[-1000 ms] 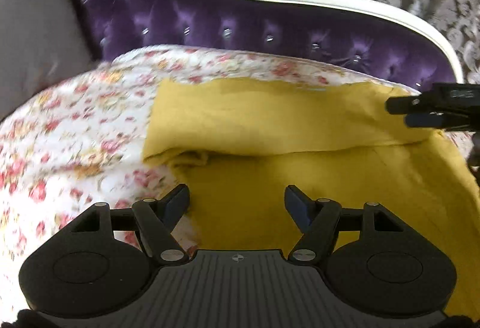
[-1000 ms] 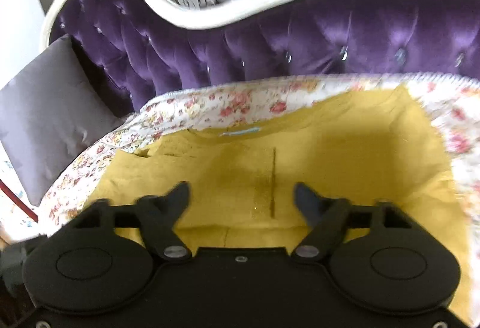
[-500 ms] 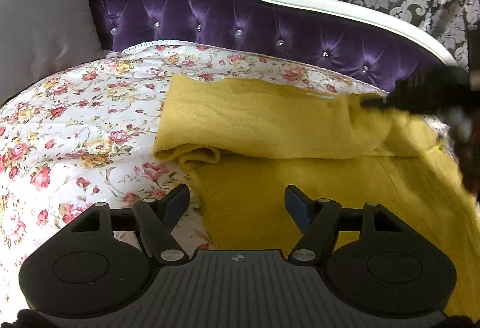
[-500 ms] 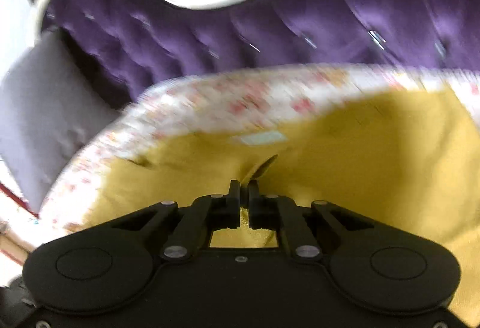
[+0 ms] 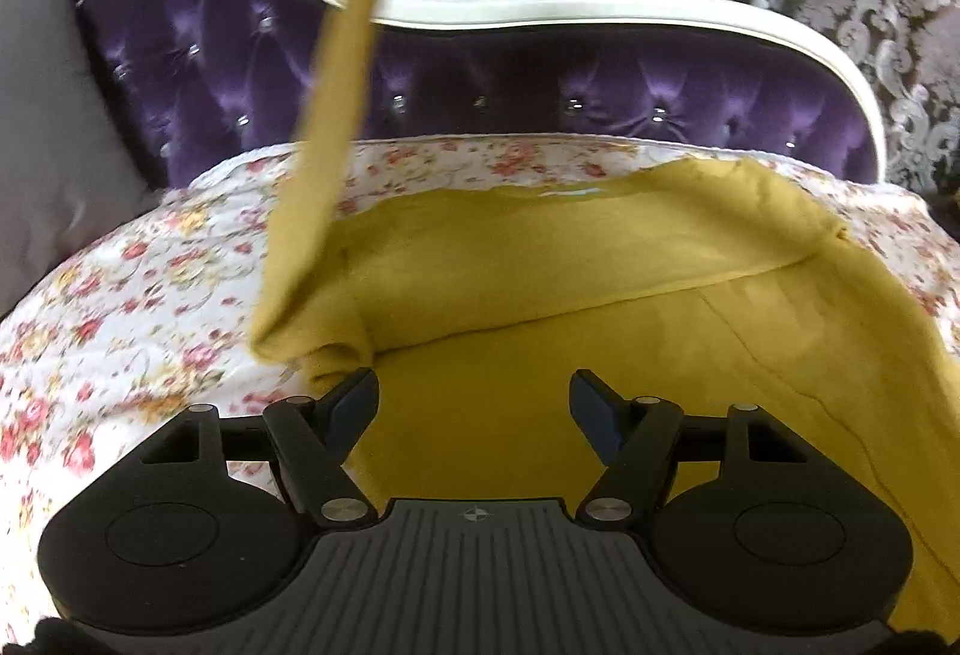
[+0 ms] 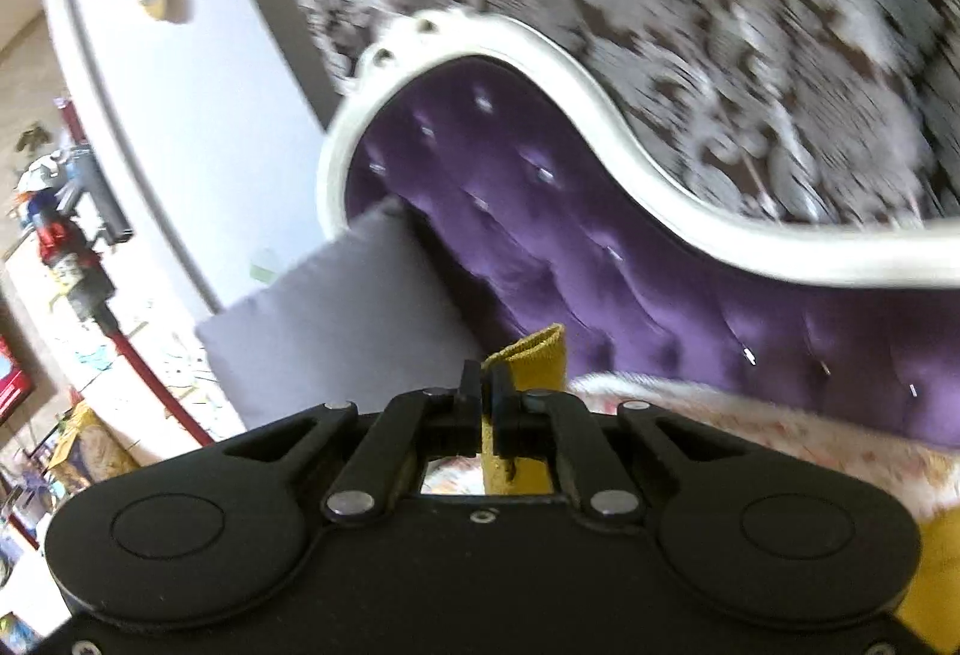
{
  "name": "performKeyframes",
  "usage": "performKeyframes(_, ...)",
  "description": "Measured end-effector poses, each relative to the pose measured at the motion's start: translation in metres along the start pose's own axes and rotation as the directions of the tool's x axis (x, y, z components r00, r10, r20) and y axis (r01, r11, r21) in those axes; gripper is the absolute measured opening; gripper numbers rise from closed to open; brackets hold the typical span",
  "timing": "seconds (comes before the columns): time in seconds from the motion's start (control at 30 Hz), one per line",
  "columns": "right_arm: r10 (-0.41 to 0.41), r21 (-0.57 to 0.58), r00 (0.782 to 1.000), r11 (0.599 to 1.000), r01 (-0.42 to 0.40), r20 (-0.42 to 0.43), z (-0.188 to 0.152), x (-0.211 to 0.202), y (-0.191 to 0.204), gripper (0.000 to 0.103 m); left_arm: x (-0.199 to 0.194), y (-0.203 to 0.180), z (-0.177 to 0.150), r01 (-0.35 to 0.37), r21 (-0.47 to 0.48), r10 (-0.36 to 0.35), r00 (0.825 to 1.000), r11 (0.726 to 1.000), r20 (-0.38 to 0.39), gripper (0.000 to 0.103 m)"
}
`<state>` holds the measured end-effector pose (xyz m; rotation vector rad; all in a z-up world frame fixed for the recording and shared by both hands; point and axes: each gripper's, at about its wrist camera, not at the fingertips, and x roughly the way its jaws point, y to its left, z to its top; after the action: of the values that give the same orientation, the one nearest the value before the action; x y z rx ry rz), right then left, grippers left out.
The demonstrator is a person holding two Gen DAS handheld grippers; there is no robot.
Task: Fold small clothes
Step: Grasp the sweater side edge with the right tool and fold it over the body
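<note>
A mustard-yellow garment (image 5: 540, 319) lies on a floral bedspread (image 5: 120, 307). One sleeve (image 5: 336, 115) is pulled up taut from the garment's left side and runs out of the top of the left wrist view. My left gripper (image 5: 474, 403) is open and empty, low over the garment's near left part. My right gripper (image 6: 487, 391) is shut on the yellow sleeve end (image 6: 534, 361) and is raised high, facing the headboard. The right gripper does not show in the left wrist view.
A purple tufted headboard (image 5: 540, 73) with a white frame stands behind the bed, with patterned wallpaper above. A grey pillow (image 5: 42, 127) leans at the left; it also shows in the right wrist view (image 6: 336, 319). Cluttered room items (image 6: 66, 247) lie far left.
My right gripper closed on the sleeve and lifted it up, so the sleeve now hangs taut. My left gripper stayed open over the garment and shifted slightly.
</note>
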<state>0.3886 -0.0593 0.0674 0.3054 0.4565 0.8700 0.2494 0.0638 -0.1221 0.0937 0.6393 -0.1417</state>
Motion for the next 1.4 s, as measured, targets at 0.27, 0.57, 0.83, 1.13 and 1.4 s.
performKeyframes(0.27,-0.036,0.017,0.994,0.999,0.035,0.1,0.017,-0.045,-0.014,0.009,0.031,-0.017,0.021,0.012,0.078,-0.013,1.0,0.997,0.008,0.069)
performKeyframes(0.57,-0.307,0.1,0.948,0.949,0.299,0.079,-0.008,-0.1,-0.108,0.009,0.063,-0.008,0.02,-0.02,0.016,0.022,0.997,1.0,-0.075,0.074)
performKeyframes(0.83,-0.474,0.159,0.875,0.86,0.484,-0.102,-0.086,-0.096,-0.197,0.009,0.057,0.002,0.011,-0.012,-0.009,0.011,0.992,1.0,-0.124,0.075)
performKeyframes(1.13,-0.595,0.064,0.78,0.786,0.615,-0.196,-0.139,-0.088,-0.237,0.017,0.046,0.008,0.007,-0.014,-0.021,0.011,0.991,1.0,-0.136,0.075)
performKeyframes(1.4,-0.747,-0.085,0.643,0.661,0.746,-0.168,-0.16,-0.101,-0.234,0.05,0.022,0.018,0.017,0.01,0.003,-0.01,0.993,1.0,-0.121,0.075)
